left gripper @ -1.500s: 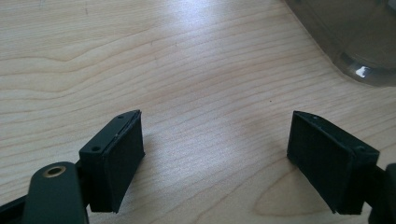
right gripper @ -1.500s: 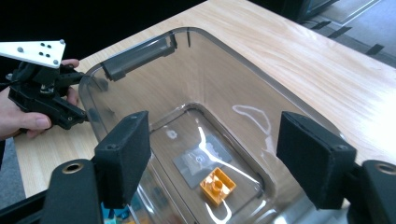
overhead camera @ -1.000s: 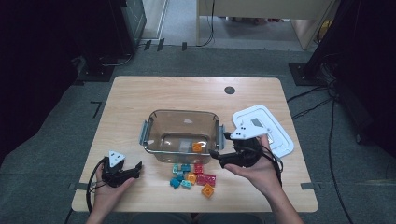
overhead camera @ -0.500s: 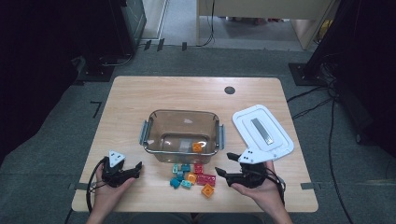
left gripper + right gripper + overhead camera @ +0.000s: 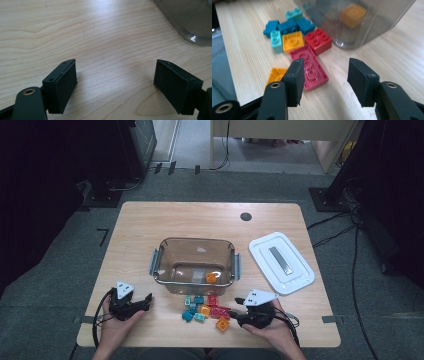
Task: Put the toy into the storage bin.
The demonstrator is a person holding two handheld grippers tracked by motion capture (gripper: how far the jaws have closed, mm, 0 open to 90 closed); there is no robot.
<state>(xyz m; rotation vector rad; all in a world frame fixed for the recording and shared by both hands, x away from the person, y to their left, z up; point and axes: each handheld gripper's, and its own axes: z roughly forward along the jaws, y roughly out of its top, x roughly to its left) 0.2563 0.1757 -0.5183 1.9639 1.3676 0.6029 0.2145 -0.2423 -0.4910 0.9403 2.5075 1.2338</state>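
Several toy bricks [image 5: 207, 309] lie on the counter [image 5: 145, 235] just in front of a clear container [image 5: 194, 265], which holds one orange brick [image 5: 211, 278]. The right gripper [image 5: 240, 314], jaws half apart and just now closing, sits beside the flat pink brick [image 5: 309, 70], not gripping it. Left of the container, the left gripper [image 5: 148, 301] rests with jaws spread, nothing between them.
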